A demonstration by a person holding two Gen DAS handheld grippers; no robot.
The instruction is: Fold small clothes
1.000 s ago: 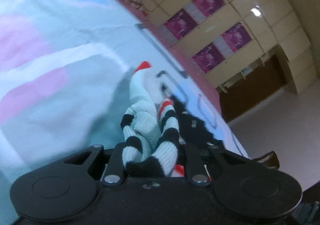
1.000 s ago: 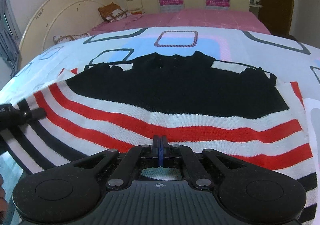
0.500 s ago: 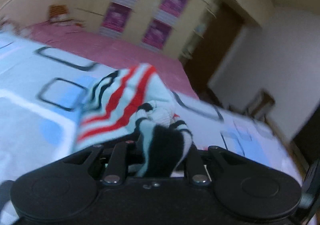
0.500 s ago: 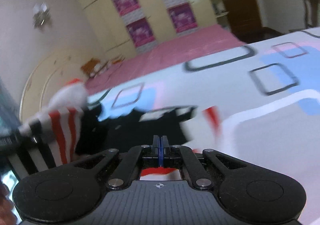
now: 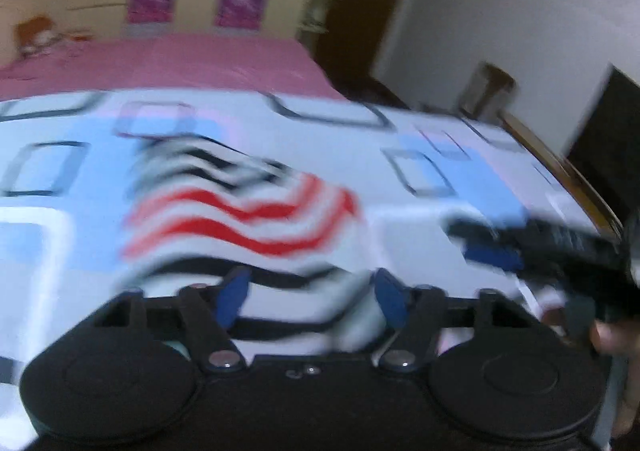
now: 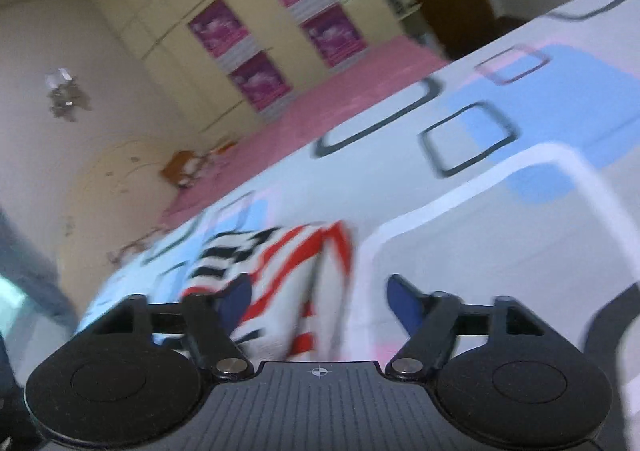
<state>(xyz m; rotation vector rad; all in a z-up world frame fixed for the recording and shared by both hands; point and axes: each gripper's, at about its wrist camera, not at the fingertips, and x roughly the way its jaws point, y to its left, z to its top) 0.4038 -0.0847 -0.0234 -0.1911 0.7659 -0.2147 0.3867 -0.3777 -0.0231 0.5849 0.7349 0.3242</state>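
As both sets of jaws swing apart, neither pad presses on cloth. Left tool [image 5: 312, 301]: opening, blue pads spread, the near hem of the striped sweater [image 5: 240, 211] lying loose between and under them, not pinched. Right tool [image 6: 320, 305]: opening too, the sweater [image 6: 280, 275] sitting toward its left pad, bare bedspread [image 6: 500, 251] toward the right one.

Sweater lies on the patterned bedspread, near edge of the bed, bunched or doubled over; red and black stripes up, folds wavy. Frames blurred, so exact outline unclear.

Handling, as judged: light knit, soft, limp, no stiffness at all. It will sag and drape from any hold, stretch a little, and cling to the spread when dragged. Not fragile, not slippery.

Where to hold: pinch at two corners or at the hem edge, one tool each side, well apart, so the panel hangs flat. A mid-cloth pinch would only gather a lump.

Beyond: pink sheet [image 5: 160, 63], wardrobe [image 6: 256, 47] with purple posters.
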